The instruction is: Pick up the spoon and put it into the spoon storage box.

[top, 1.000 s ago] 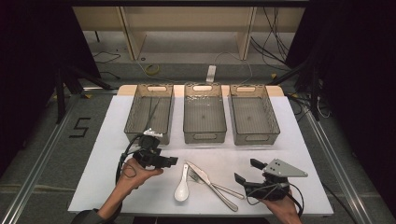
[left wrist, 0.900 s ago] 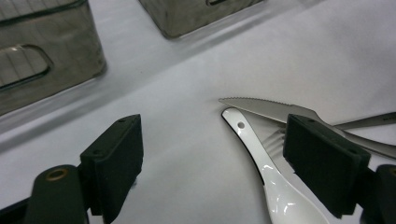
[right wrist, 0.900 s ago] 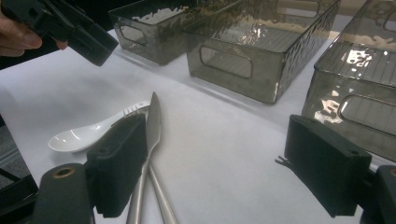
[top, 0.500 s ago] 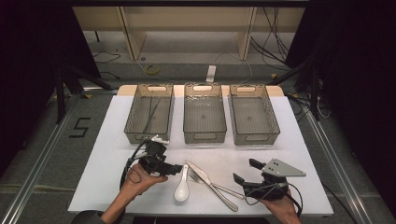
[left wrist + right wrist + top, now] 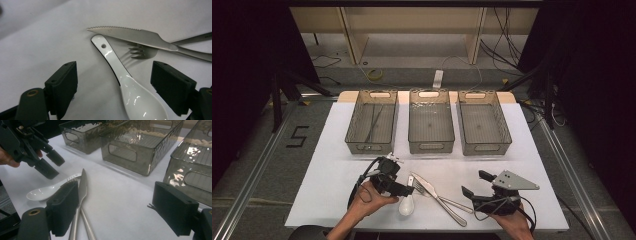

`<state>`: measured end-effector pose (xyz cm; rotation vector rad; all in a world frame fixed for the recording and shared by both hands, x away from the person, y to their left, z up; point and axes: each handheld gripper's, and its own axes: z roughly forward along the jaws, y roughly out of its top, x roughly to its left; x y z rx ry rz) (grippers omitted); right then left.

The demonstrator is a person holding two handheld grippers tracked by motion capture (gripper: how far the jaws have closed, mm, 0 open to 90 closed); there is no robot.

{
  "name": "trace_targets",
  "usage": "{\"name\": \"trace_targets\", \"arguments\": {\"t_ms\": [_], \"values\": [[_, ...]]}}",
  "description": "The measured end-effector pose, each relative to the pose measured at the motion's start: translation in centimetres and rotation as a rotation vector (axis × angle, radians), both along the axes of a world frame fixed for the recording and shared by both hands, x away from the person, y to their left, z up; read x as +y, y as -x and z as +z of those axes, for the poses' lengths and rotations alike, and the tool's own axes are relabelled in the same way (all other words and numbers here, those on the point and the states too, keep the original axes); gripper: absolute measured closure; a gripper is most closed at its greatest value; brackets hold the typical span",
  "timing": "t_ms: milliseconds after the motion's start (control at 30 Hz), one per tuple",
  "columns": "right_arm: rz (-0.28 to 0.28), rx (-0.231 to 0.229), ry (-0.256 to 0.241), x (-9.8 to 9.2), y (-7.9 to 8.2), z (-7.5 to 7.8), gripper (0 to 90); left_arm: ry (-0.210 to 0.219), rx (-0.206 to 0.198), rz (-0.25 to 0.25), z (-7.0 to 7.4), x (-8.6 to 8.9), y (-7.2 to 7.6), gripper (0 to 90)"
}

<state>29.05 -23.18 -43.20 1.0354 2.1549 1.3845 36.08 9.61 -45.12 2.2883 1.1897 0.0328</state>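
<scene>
The glossy white ceramic soup spoon [image 5: 125,85] lies on the white table [image 5: 332,175] near its front edge, bowl toward me, its holed handle tip pointing at the serrated steel table knife [image 5: 132,36]. The tip sits just beside the blade — I can't tell if they touch. A steel fork [image 5: 140,51] pokes its tines out from under the knife, close to the spoon's handle.

My left gripper [image 5: 113,82] hangs over the spoon with its jaws spread wide, one on either side of the bowl's neck, nothing pinched yet. To do this well, I judge I should come straight down and close across the narrow handle just above the bowl; the glaze looks slippery, so a square, centred grip matters, and I want to keep clear of the fork tines and blade.

My right gripper [image 5: 484,192] rests low at the table's front right, jaws apart and empty. Beyond the cutlery stand three smoky translucent plastic bins [image 5: 431,125] in a row.

Compared with a second ago, my left hand has travelled right and forward — from open table to directly over the spoon. The cutlery and right gripper look unmoved.
</scene>
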Motion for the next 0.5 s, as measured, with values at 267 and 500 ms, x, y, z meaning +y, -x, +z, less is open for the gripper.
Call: {"name": "trace_targets", "arguments": {"t_ms": [267, 500], "values": [[0.006, -0.001, 0.004, 0.1, 0.0, 0.0, 22.5, -0.046, 0.021, -0.028, -1.2, -1.0, 0.1, 27.2], [0.008, -0.001, 0.005, 0.1, 0.0, 0.0, 22.6, -0.061, 0.026, -0.042, -1.7, -1.8, 0.1, 32.1]]}}
